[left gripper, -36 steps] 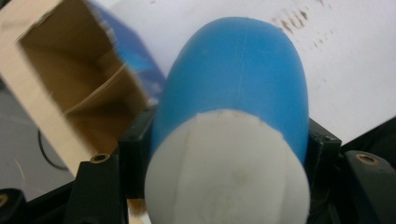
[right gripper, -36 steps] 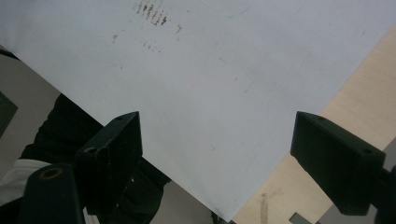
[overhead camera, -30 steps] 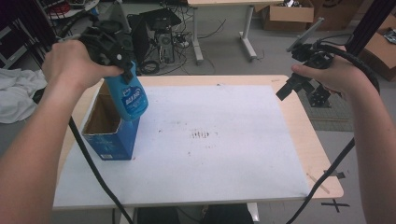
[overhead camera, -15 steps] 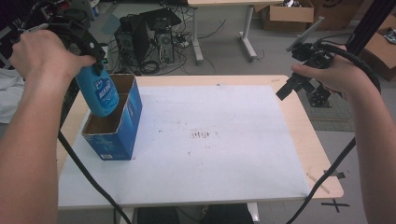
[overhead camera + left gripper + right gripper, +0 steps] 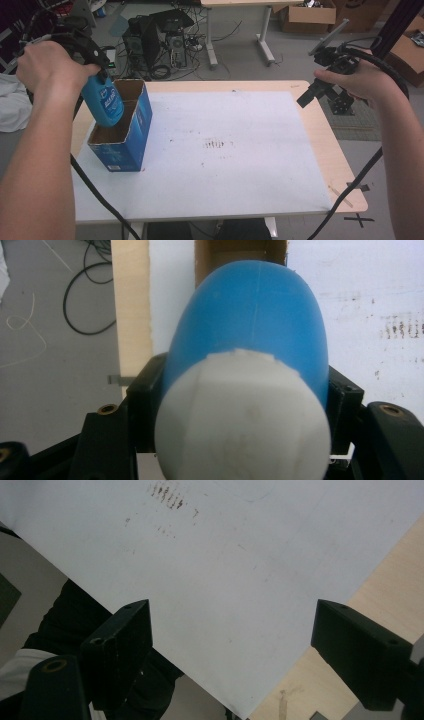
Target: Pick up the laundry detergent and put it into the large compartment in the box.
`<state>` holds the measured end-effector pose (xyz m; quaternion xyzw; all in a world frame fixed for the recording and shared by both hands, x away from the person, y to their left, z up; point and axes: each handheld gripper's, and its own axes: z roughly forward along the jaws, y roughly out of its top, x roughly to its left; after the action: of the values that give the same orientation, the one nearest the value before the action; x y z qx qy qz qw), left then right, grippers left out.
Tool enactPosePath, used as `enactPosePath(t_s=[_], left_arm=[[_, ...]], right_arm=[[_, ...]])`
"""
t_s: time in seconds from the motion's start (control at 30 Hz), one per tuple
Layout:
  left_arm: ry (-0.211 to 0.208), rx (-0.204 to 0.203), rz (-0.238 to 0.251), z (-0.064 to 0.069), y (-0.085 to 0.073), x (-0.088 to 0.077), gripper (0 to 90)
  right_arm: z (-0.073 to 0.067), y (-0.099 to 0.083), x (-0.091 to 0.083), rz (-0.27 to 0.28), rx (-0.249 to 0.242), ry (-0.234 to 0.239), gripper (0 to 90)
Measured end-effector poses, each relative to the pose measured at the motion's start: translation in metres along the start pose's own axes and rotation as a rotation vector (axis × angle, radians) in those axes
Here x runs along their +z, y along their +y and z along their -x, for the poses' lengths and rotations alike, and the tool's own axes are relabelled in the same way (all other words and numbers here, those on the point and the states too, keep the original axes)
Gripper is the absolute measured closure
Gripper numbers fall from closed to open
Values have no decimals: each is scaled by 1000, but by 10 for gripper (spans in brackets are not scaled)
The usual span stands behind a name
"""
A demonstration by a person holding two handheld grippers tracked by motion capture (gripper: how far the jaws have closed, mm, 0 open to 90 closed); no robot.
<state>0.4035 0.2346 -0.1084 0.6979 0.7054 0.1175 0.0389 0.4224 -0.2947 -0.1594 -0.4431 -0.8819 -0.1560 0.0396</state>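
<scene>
blue bottle [image 5: 103,102] was the thing in hand, but the bigger piece came first: the blue carton [image 5: 121,131], an open-topped box with a brown cardboard inside, stood near the left edge of the desk [image 5: 320,150] on the white sheet [image 5: 225,150]. compared with a second earlier, the left hand [image 5: 47,65] had carried the bottle leftward across the carton, from over its right side toward its left wall, and the bottle now hung upright with its lower part just over or just inside the open mouth; how deep it sat could not be told. that shift looked like lining up for a drop into the carton, so the placing seemed close but not done. the left tongs [image 5: 100,75] were clamped on the bottle's neck, the white cap [image 5: 242,415] toward the camera in the left gripper view and a jaw pressed at either side. the right tongs [image 5: 307,96] had kept their place above the desk's right edge, jaws wide apart and holding nothing. in the way were the carton's near wall and rim, which the bottle's base could catch; the faint dark smudge [image 5: 214,144] mid-sheet was well apart and no hindrance.
</scene>
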Motion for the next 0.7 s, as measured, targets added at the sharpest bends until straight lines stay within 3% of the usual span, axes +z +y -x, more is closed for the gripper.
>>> enactPosePath(t_s=[0.1,0.33,0.7], left_arm=[[1,-7,1,-1,-1,8,375],[39,17,0,5,-3,32,374],[18,13,-30,10,-8,77,375]], right_arm=[[1,0,1,-3,0,-1,168],[3,-1,4,-7,0,5,168],[7,-4,8,-9,4,9,168]])
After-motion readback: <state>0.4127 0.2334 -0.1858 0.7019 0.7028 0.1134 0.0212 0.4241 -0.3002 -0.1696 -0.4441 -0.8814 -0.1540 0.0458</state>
